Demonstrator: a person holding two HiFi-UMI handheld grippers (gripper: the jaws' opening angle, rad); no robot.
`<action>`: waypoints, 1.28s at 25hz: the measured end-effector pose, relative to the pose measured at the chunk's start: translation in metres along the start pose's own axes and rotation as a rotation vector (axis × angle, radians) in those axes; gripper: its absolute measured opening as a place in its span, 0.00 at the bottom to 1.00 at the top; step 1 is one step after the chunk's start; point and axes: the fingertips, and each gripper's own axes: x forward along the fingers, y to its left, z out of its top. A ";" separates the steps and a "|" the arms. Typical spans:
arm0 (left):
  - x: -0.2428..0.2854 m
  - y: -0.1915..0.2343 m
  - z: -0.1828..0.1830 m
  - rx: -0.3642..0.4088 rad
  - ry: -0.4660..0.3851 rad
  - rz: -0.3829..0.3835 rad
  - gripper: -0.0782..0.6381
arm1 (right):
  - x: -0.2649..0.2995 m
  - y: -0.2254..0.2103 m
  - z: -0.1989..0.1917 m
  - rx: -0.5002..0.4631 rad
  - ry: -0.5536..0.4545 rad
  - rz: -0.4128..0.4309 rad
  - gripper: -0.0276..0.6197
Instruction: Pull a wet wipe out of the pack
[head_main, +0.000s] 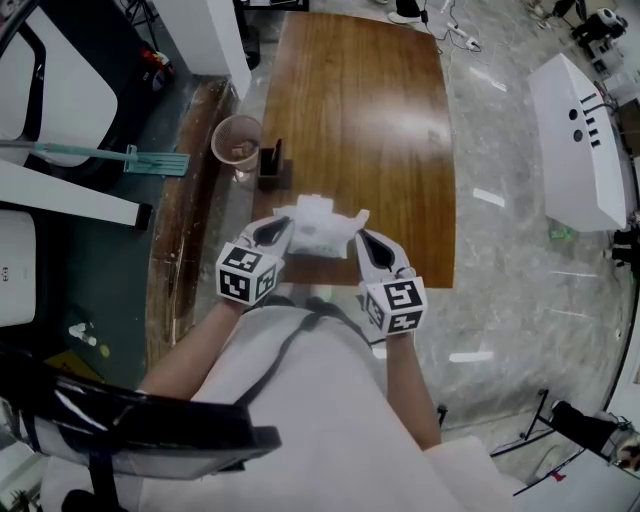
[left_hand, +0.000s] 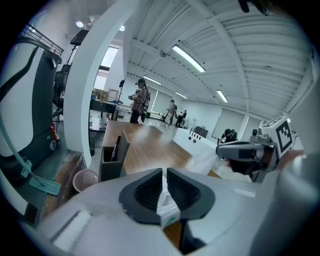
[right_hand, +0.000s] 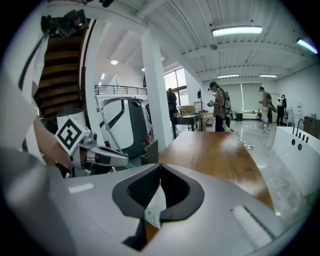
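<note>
A white wet-wipe pack (head_main: 318, 228) hangs in the air over the near edge of the brown wooden table (head_main: 370, 110), held between my two grippers. My left gripper (head_main: 275, 232) is shut on the pack's left end. In the left gripper view, white film with green print (left_hand: 167, 210) is pinched between the dark pads (left_hand: 145, 192). My right gripper (head_main: 365, 243) is shut on the pack's right end. The right gripper view shows a white corner (right_hand: 156, 207) caught between its pads (right_hand: 175, 192). A crumpled white flap (head_main: 315, 205) stands up at the pack's far side.
A dark open box (head_main: 271, 165) stands at the table's left edge, with a pink wastebasket (head_main: 237, 143) beside it on the floor. A teal broom (head_main: 130, 158) lies at the left. A white counter (head_main: 585, 140) is at the right. Several people (right_hand: 218, 107) stand far off.
</note>
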 end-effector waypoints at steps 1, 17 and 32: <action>-0.001 -0.001 0.003 0.001 -0.006 -0.002 0.16 | -0.002 0.001 0.004 -0.004 -0.010 0.002 0.06; -0.043 -0.020 0.092 0.064 -0.236 -0.030 0.11 | -0.040 0.013 0.089 0.033 -0.280 0.019 0.06; -0.052 -0.017 0.127 0.104 -0.302 -0.022 0.11 | -0.045 0.005 0.110 0.020 -0.330 -0.020 0.06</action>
